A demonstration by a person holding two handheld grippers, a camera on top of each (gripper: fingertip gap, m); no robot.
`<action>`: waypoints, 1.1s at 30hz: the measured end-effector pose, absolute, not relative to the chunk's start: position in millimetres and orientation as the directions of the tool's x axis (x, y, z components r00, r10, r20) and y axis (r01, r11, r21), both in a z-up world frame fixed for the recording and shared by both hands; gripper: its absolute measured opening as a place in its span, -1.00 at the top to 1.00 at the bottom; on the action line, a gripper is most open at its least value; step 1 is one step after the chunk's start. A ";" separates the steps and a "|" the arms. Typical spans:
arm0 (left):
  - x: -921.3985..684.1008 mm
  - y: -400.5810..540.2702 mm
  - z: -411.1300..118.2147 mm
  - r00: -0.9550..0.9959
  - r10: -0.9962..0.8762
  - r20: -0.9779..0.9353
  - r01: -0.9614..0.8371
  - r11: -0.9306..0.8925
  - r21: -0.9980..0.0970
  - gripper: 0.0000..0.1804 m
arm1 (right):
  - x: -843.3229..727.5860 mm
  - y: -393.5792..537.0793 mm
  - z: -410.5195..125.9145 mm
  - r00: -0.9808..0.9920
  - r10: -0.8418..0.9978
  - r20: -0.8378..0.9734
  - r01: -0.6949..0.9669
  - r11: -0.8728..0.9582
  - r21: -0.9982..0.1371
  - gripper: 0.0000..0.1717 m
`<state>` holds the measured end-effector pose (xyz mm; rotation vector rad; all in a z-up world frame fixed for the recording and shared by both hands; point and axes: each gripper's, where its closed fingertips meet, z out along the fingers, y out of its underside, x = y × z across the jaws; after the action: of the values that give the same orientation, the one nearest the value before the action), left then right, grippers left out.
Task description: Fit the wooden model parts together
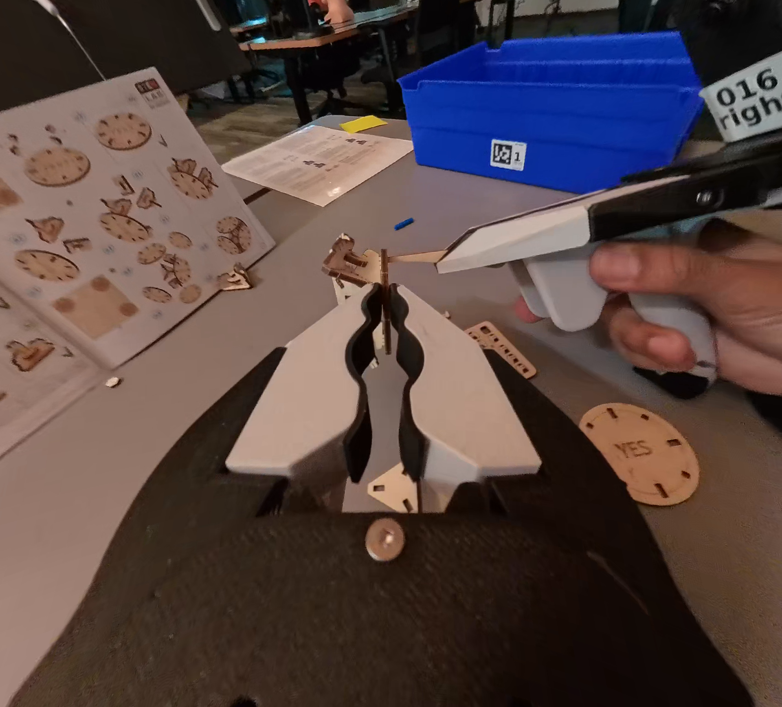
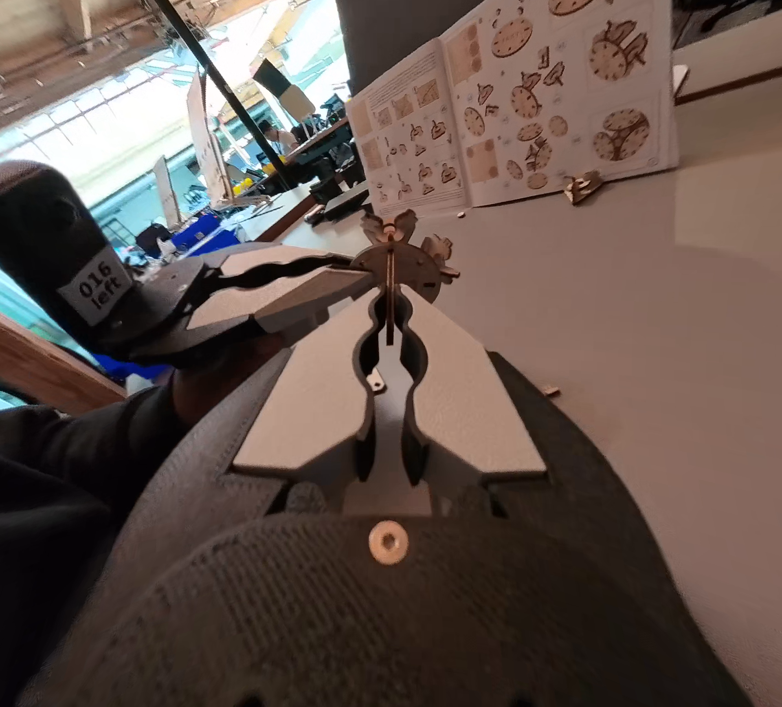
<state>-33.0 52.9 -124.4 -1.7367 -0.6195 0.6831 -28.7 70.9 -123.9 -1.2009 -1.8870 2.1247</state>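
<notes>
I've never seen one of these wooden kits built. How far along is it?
Partly built: the disc the left gripper clamps edge-on already carries shaped pieces. In hand: the right gripper pinches a thin slat against it. Left: another disc, a fretted strip and a small sub-assembly lie loose on the table.

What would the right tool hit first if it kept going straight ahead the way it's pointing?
Probably the wooden disc, already at the tip of the right tool, which pinches a thin wooden strip standing against it. Depth is unclear.
</notes>
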 end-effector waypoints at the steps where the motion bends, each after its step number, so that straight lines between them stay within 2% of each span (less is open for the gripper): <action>1: -32.8 53.3 -124.9 0.690 0.707 -0.156 0.053 -0.265 -0.963 1.00 | -28.6 71.1 -124.2 -0.693 0.507 -0.514 0.447 -0.258 -0.857 1.00; 7: -31.5 54.4 -130.6 0.712 0.688 -0.137 0.087 -0.280 -0.956 1.00 | -28.1 71.7 -128.7 -0.684 0.500 -0.532 0.478 -0.244 -0.844 1.00; 12: -30.8 55.2 -136.0 0.707 0.671 -0.225 0.046 -0.361 -0.932 1.00 | -28.3 72.1 -133.5 -0.675 0.495 -0.548 0.508 -0.227 -0.831 1.00; 21: -29.3 55.9 -144.5 0.723 0.635 -0.272 0.027 -0.420 -0.907 0.98 | -29.0 71.4 -141.5 -0.656 0.474 -0.587 0.568 -0.203 -0.798 1.00; 33: -23.9 62.8 -155.8 0.783 0.571 -0.249 0.033 -0.438 -0.898 0.98 | -26.7 78.1 -155.3 -0.625 0.318 -0.713 0.721 -0.113 -0.683 1.00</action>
<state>-23.9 62.8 -155.8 -1.9467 -0.4551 0.6565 -26.7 78.1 -155.3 -1.4108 -2.2683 2.2048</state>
